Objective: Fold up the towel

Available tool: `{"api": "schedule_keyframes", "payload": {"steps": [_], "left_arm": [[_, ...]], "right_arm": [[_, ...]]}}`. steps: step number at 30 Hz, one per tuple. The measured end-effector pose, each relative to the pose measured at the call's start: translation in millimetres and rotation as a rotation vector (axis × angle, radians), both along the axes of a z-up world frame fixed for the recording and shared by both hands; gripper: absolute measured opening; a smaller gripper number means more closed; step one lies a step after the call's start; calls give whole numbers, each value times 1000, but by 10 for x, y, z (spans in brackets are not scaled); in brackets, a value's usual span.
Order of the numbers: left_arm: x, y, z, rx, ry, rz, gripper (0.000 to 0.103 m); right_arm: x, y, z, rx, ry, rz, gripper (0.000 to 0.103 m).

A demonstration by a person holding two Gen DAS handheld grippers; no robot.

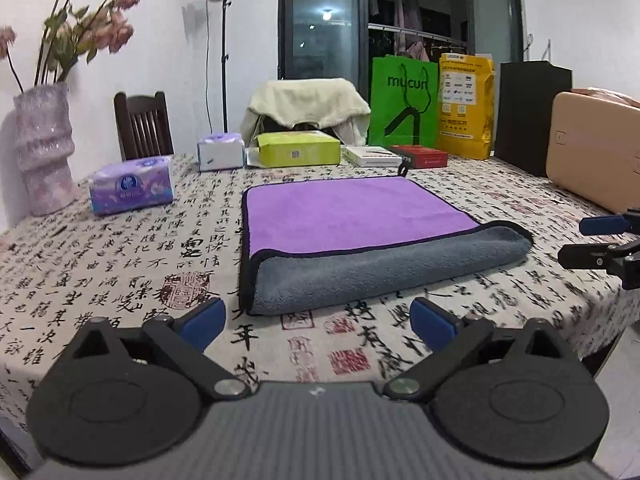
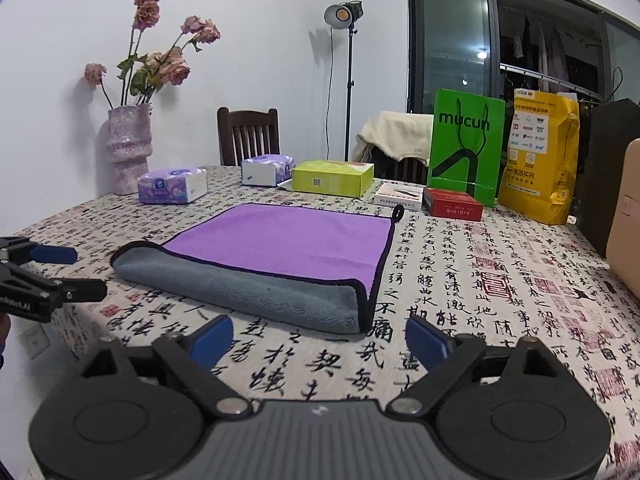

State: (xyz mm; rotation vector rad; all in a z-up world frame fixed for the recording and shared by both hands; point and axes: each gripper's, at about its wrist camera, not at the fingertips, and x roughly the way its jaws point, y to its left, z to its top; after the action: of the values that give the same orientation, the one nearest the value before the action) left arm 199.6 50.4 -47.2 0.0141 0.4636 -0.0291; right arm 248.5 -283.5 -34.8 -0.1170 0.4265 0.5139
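A purple towel (image 1: 344, 212) with a grey underside and black trim lies on the table, its near edge folded over so a grey band (image 1: 380, 268) shows. It also shows in the right wrist view (image 2: 288, 240). My left gripper (image 1: 316, 320) is open and empty, just short of the towel's near left corner. My right gripper (image 2: 318, 340) is open and empty, just short of the near right corner. Each gripper shows at the edge of the other's view: the right one (image 1: 592, 240) and the left one (image 2: 76, 272).
The table has a calligraphy-print cloth (image 1: 120, 264). Along its far side stand tissue packs (image 1: 132, 190), a yellow-green box (image 1: 298, 148), a red box (image 1: 420, 156), a green bag (image 1: 402, 102), a yellow bag (image 1: 466, 106). A vase with flowers (image 1: 44, 148) stands far left, a tan case (image 1: 592, 152) on the right.
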Motion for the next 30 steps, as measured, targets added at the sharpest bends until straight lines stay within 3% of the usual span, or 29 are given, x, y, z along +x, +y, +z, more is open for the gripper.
{"api": "schedule_keyframes", "payload": {"steps": [9,11,18,23,24,26,28,30], "left_arm": [[367,151,-8,-10,20,2,98],[450,195,-11,-28,39,-3,89],[693,283,-27,-40,79,-9,64],[807,312,-53,-50,109,-26,35],[815,315,-56,-51,110,-27,34],[823,328,-58,-53,114,-31,21],[820,343,-54,-59,116,-32,18],[817,361,-58,-62,121,-32,18]], "right_arm": [[417,83,-50,-9,25,21,84],[517,102,-64,-5,34,29,84],[789,175,-113,-2,71,59,65],[936,208,-163,-2,94,70,57],[964,211,-177,0,100,72,51],[1001,214,-195,7,110,71,40],[1017,205,-201,12,116,72,30],[1035,201,-220,11,126,76,28]]}}
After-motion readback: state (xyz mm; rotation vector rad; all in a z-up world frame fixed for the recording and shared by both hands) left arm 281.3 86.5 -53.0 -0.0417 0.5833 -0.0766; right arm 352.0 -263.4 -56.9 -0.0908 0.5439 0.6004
